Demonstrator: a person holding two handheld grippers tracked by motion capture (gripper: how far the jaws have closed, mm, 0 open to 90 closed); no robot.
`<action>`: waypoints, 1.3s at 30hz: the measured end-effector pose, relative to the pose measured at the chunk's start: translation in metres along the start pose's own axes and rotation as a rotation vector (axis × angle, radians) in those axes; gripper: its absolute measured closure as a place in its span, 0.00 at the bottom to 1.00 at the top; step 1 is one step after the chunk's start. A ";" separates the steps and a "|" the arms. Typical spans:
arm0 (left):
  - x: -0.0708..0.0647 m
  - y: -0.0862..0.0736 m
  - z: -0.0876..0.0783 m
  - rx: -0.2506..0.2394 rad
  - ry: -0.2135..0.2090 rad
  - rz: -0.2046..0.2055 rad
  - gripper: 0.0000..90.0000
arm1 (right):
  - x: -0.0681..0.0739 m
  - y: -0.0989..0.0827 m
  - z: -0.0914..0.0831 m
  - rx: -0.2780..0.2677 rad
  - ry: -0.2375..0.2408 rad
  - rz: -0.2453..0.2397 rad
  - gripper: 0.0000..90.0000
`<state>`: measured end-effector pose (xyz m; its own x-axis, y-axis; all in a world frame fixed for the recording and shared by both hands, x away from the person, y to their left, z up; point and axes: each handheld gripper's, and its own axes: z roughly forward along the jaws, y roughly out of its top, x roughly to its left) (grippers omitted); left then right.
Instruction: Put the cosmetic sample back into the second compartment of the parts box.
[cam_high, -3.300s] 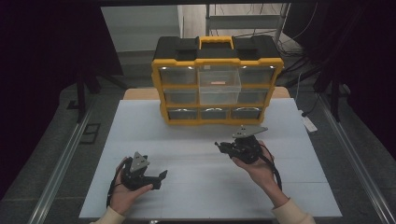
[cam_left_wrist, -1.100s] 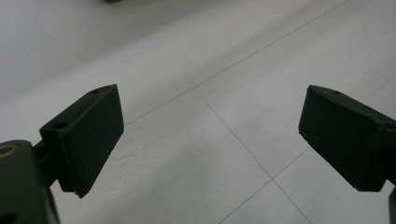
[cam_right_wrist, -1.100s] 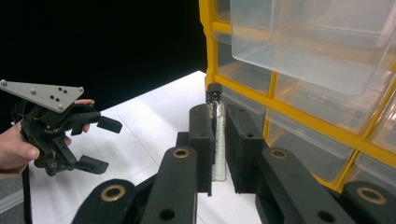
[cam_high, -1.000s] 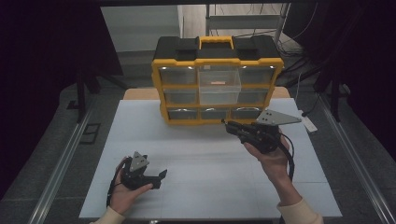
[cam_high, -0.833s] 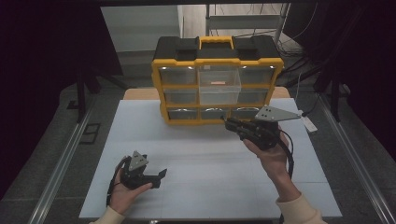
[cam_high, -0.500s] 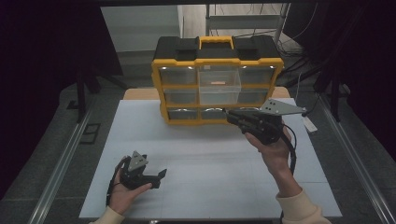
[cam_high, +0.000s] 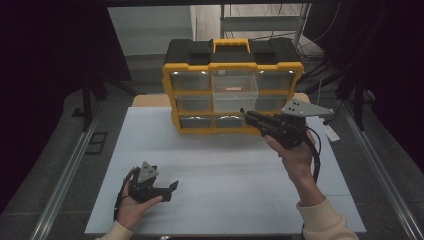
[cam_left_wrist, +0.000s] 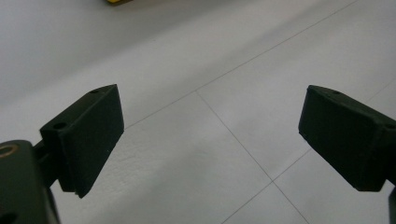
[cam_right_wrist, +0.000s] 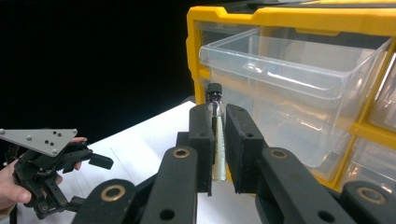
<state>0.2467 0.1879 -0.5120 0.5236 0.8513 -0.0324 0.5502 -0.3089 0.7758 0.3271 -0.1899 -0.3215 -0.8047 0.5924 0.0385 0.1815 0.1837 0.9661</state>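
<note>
Clear vial (cam_right_wrist: 216, 135) between right tongs (cam_right_wrist: 218, 140), upright.

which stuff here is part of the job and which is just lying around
In the job:
- right gripper, shut on a small vial with a black cap
- clear drawer pulled out of the yellow organizer

Lying about:
- left gripper, open over the white table
- shelf behind

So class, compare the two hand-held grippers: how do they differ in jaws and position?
The left hand-held gripper has its jaws wide apart with nothing between them, low over the white table. The right hand-held gripper is shut on a small vial, raised by the yellow organizer. Both have black jaws.
</note>
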 end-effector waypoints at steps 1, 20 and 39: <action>0.000 0.000 0.000 0.000 0.000 0.000 0.08 | 0.000 0.001 0.000 -0.007 0.002 0.000 0.91; 0.001 0.000 0.001 0.004 0.000 -0.001 0.08 | -0.001 0.021 -0.003 -0.038 -0.018 -0.024 0.91; 0.001 0.000 0.000 0.003 0.000 -0.003 0.08 | -0.009 0.039 -0.003 -0.076 -0.046 -0.009 0.91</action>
<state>0.2475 0.1885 -0.5121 0.5216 0.8525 -0.0349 0.5539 -0.3073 0.7738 0.3393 -0.1905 -0.2833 -0.7790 0.6267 0.0198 0.1294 0.1298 0.9831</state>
